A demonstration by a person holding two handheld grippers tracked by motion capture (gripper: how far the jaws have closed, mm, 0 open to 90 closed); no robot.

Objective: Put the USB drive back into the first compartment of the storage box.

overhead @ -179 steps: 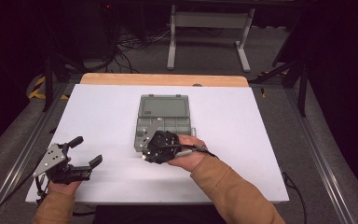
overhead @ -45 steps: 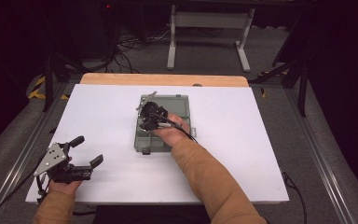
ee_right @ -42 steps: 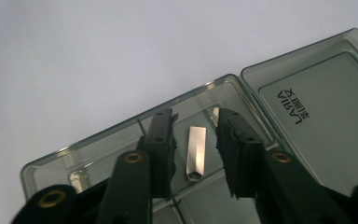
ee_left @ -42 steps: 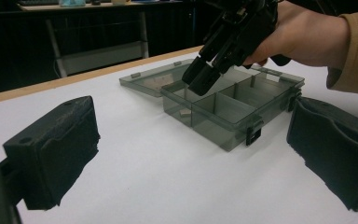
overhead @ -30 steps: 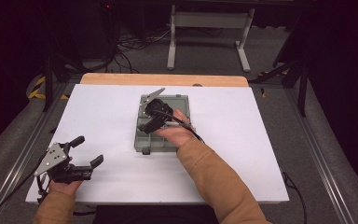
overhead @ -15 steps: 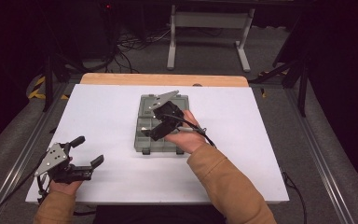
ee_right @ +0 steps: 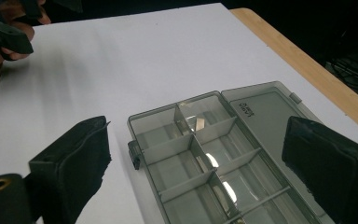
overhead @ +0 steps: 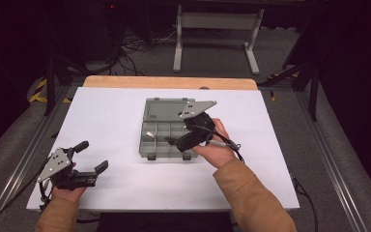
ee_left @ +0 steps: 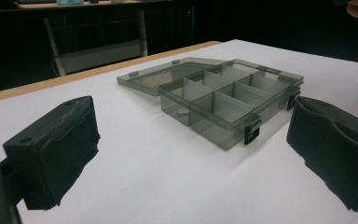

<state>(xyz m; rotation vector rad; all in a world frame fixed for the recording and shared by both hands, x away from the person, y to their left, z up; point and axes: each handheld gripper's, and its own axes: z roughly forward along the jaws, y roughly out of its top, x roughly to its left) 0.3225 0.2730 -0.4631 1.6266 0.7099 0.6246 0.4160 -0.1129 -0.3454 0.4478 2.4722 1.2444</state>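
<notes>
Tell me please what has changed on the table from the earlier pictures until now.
The right gripper moved from the near edge of the compartment box up over it, then drew back toward its near right side; its jaws now stand open. The box lid, shut six seconds ago, now lies open flat behind the box. The left gripper stayed at the table's near left, open.

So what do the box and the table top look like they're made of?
Box: probably hard plastic, smoky grey and see-through, since its dividers show through glossy walls; the latches look like opaque black plastic. Table top: smooth matte white sheet, material unclear, with what looks like bare wood along its far edge.
</notes>
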